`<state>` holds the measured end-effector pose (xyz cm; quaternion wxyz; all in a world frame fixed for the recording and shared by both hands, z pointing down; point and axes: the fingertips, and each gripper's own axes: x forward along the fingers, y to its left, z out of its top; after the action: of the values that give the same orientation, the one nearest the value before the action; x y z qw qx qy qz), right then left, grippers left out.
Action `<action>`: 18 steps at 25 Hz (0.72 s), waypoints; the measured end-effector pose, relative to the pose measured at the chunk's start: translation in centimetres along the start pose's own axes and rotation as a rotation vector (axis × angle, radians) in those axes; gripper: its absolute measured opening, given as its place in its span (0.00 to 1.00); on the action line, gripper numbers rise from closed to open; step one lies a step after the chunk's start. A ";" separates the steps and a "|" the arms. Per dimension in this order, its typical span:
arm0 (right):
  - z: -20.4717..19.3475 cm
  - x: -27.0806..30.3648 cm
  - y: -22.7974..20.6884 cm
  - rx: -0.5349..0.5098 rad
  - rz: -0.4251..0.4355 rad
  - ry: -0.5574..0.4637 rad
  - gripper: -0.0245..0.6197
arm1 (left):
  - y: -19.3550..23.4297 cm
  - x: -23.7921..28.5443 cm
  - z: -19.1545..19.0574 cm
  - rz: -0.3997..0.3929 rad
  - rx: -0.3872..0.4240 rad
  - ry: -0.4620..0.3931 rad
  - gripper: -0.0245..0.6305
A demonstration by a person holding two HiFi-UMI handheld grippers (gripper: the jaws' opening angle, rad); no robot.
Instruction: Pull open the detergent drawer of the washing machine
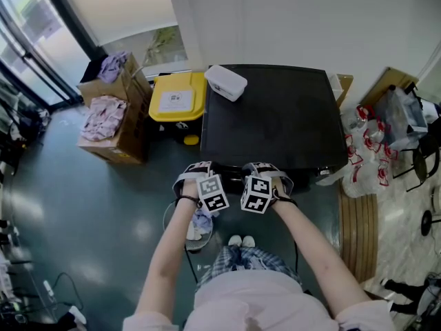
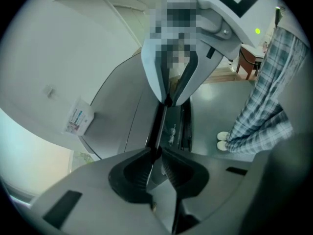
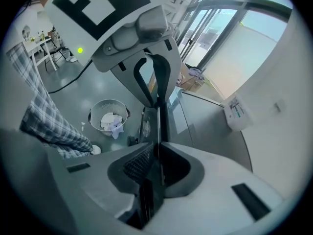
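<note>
Arms (image 1: 169,254) reach from 6 o'clock; left gripper (image 2: 157,153) and right gripper (image 3: 157,148), jaws narrow, pinch the washing machine (image 1: 275,116)'s dark front lip (image 2: 159,126).

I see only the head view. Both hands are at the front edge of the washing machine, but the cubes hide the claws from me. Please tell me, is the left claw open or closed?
Observer: Closed. In the left gripper view the left claw has its tips together.
Operator: Thank you. And the other one?
Observer: Also closed. The right gripper view shows the right claw with its tips meeting.
Operator: What is the round thing on the floor? I see it only in part.
Observer: The right gripper view shows it whole. It is a basket with crumpled white and lilac cloths inside.
</note>
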<state>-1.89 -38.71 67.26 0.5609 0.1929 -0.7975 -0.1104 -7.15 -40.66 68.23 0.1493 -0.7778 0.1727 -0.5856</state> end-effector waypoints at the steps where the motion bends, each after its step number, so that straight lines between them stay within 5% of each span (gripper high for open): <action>1: 0.0 0.1 0.1 -0.005 -0.001 0.000 0.14 | -0.1 0.1 0.0 0.006 0.015 0.006 0.16; 18: 0.2 -0.5 1.3 0.031 0.036 -0.015 0.13 | -1.4 -0.6 -0.1 -0.022 0.063 -0.005 0.14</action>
<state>-2.19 -37.30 67.25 0.5538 0.1863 -0.8066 -0.0896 -7.27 -39.11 68.35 0.1676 -0.7761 0.1451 -0.5904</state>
